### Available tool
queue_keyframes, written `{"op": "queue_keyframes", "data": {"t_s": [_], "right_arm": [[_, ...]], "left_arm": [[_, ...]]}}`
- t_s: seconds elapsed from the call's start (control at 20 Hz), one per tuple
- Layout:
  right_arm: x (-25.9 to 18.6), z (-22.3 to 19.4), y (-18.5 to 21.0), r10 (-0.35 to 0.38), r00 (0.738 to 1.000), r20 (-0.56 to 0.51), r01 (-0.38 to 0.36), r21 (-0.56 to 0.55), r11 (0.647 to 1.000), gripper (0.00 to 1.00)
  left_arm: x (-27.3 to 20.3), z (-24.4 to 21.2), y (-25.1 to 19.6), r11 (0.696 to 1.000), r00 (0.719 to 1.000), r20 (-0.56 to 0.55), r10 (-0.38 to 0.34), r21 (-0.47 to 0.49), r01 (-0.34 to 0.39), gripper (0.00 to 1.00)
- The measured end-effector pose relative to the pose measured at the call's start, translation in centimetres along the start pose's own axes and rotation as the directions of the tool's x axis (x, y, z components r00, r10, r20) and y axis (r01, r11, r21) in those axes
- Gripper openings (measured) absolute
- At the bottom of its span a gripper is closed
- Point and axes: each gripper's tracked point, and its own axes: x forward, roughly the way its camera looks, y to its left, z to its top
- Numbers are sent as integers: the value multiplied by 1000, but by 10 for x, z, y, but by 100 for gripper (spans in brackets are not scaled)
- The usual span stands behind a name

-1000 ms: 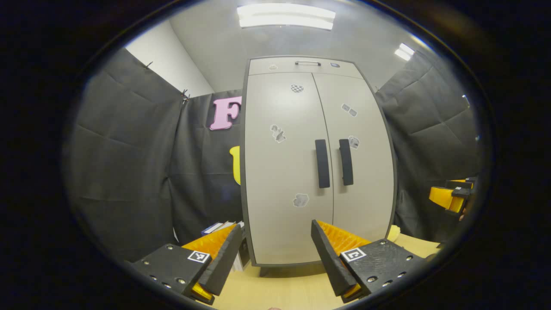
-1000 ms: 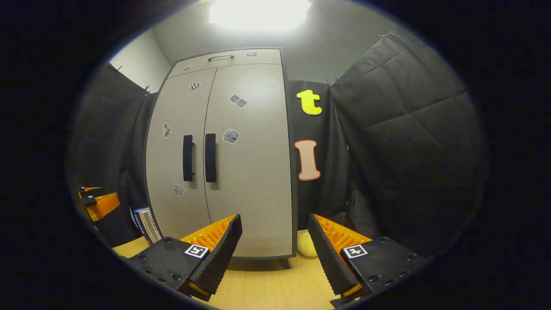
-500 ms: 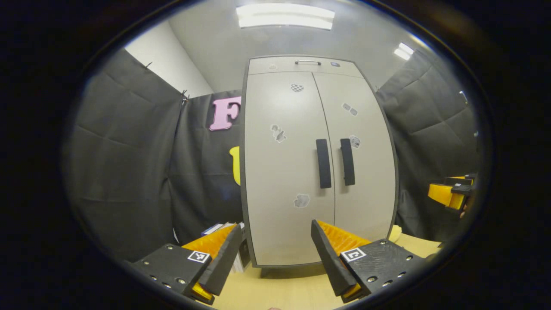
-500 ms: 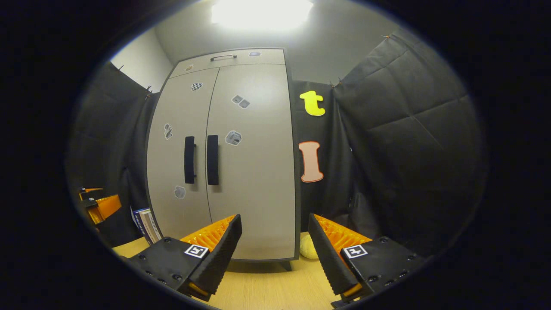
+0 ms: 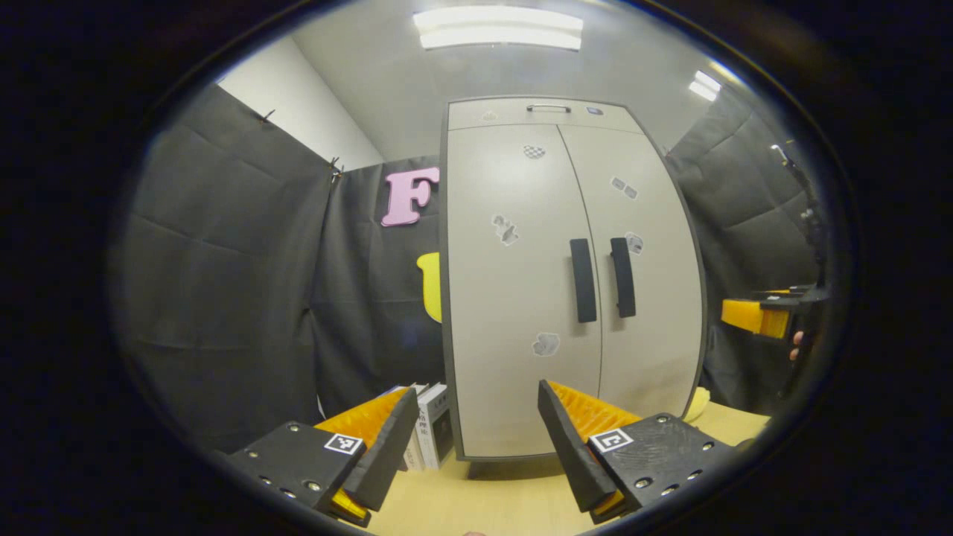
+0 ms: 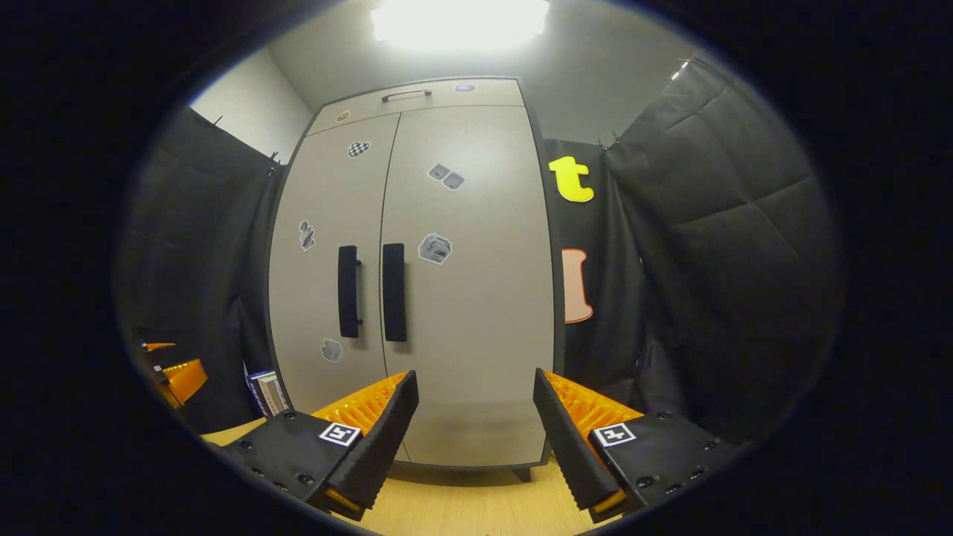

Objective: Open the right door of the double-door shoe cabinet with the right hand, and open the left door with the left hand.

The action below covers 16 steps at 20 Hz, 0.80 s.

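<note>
Both tools have drifted closer to the shoe cabinet (image 6: 417, 283), shut on the surface (image 6: 461, 506). My right tool (image 6: 475, 428) and left tool (image 5: 476, 439) are spread, empty; I aim right handle (image 6: 394, 292) squarely.

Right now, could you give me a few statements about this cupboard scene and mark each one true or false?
1. Both cabinet doors are closed. True.
2. The right gripper is shut on the right door handle. False: it is open and short of the handle.
3. Books stand left of the cabinet. True.
4. The left gripper holds the left door handle. False: it is open and holds nothing.
5. The top drawer handle is missing. False: it is there.
</note>
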Motion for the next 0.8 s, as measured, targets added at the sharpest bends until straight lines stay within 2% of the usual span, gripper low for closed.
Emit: {"op": "queue_keyframes", "data": {"t_s": [0.5, 0.8], "right_arm": [[51, 24, 50, 101, 995, 20, -101, 14, 995, 98], [83, 34, 72, 125, 992, 16, -125, -11, 992, 98]], "left_arm": [[-28, -2, 62, 988, 988, -8, 155, 26, -155, 94], [-47, -8, 92, 972, 972, -23, 234, 38, -233, 94]]}}
